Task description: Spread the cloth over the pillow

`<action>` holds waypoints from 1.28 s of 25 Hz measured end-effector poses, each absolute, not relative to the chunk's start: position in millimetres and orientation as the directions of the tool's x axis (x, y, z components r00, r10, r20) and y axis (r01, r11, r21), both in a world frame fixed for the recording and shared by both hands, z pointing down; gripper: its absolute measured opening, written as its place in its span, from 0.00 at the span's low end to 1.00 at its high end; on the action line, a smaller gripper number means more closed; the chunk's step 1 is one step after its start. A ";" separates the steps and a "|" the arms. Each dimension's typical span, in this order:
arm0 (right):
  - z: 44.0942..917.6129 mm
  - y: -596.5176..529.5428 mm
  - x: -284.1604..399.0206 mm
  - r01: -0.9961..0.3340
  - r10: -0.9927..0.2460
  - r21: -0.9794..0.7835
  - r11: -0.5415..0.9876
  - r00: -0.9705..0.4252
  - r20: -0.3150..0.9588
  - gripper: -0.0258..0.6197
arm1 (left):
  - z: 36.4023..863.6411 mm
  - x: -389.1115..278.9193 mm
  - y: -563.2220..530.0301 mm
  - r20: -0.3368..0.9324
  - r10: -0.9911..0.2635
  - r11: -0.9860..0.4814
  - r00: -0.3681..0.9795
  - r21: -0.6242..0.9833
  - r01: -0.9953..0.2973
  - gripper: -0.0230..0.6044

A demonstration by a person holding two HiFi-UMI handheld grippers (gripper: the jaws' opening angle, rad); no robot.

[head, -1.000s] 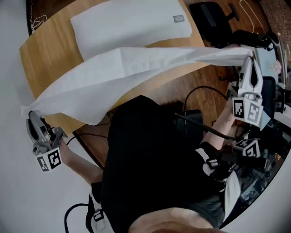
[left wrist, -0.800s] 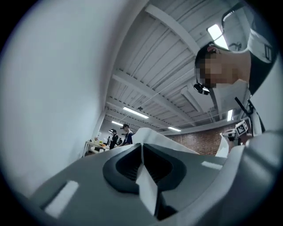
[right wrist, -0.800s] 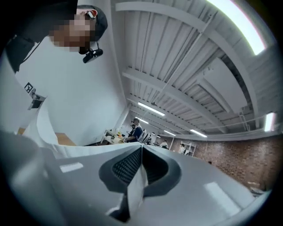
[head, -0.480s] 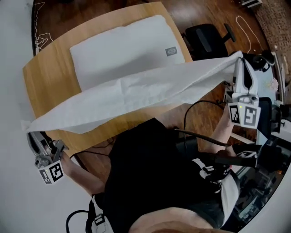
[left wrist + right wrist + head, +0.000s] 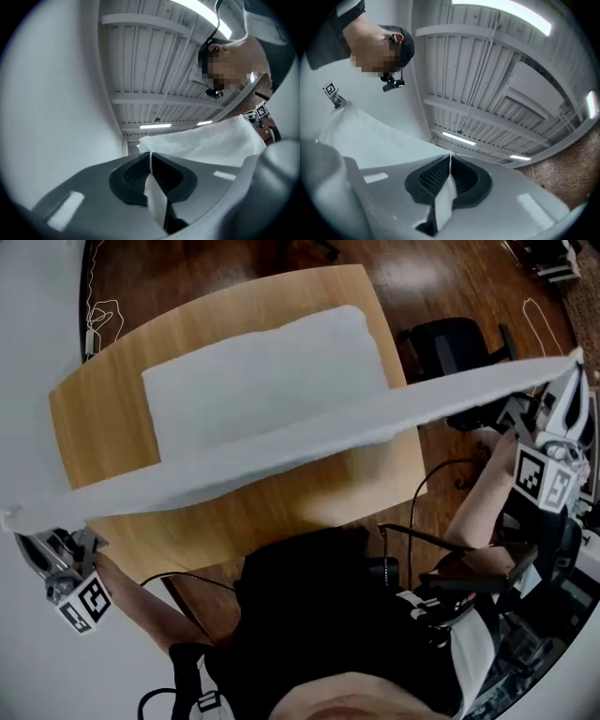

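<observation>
Standing on dark wood floor (image 5: 234, 268), beside a black office chair (image 5: 450, 343): wooden desk (image 5: 103, 418) bearing a white pillow (image 5: 262, 381). Stretched aloft across the pillow's near edge, white cloth (image 5: 281, 451), ends pinched in clamped left tongs (image 5: 26, 535) and right tongs (image 5: 574, 371).

Head cam sits on my head and looks steeply down, far enough off to take in the whole worktop (image 5: 103, 399). My torso (image 5: 328, 615) fills the frame bottom, left tongs (image 5: 26, 538) are low left, right tongs (image 5: 570, 381) at the right edge. Each tongs cam rides right behind its own jaws, very close, tilted up at the ceiling (image 5: 154, 61). Both tongs views share that ceiling and the cloth (image 5: 211, 143). With the head view they share only the cloth.
</observation>
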State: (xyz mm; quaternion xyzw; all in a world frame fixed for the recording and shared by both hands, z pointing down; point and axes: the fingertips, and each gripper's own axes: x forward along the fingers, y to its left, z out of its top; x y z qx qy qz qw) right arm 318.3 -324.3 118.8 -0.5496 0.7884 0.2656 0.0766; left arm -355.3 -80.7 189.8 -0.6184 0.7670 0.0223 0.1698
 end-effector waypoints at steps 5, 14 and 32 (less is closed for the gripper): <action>266.3 -533.7 268.1 -0.884 -0.877 0.254 0.392 -0.443 -0.188 0.06 | 355.3 -429.1 -291.2 0.045 -0.985 0.155 -0.164 -0.162 -0.975 0.07; 659.8 -626.9 217.6 -0.866 -0.685 0.099 0.491 -0.313 0.658 0.11 | 621.7 -450.3 -366.4 0.668 -0.726 0.069 -0.163 -0.166 -0.984 0.24; 569.6 -270.4 460.7 -0.882 -0.768 -0.408 0.237 -0.427 0.478 0.30 | 664.5 -325.7 -1.5 0.572 -0.702 0.001 0.424 0.596 -0.803 0.35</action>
